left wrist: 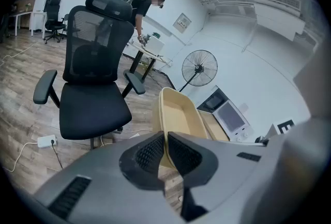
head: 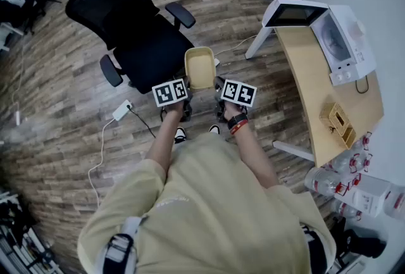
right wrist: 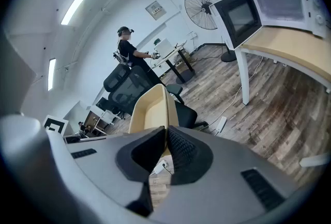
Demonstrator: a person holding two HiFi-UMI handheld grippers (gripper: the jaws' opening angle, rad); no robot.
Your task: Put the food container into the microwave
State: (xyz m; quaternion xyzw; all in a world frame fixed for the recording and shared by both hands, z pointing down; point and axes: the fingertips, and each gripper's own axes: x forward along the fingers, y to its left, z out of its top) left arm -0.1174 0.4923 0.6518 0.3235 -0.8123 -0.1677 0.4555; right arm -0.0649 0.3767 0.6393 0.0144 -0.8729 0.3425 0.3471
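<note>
The shallow beige rectangular food container point(head: 200, 68) hung in the air between our two tools, open side up and empty, its long axis pointing away from us. Our left tool point(head: 187, 88) had its jaws closed thin on the container's left rim point(left wrist: 181, 114), the wall pinched between the ribbed black pads point(left wrist: 150, 151). Our right tool point(head: 218, 87) gripped the opposite rim the same way, jaws nearly together with only the beige wall point(right wrist: 147, 112) between them. In each tool's own view the tray stretched forward from the jaws.

Directly ahead of and below both tools stood a black mesh-backed office chair point(head: 139, 32) on the wood-plank floor point(head: 57, 108), with a white power strip point(head: 121, 110) and its cable lying on the floor to the left of the left tool. Off to the right of the right tool, and well apart from it, ran a light wooden surface point(head: 316, 95) on white legs. At that surface's far end sat the white microwave point(head: 342, 38), its dark-windowed door point(head: 294, 13) swung open. A small wooden box point(head: 338, 122) rested on the nearer part of the same surface. Beyond the microwave a black pedestal fan point(right wrist: 202, 6) stood on the floor, and farther back another person point(right wrist: 126, 49) bent over a desk.
</note>
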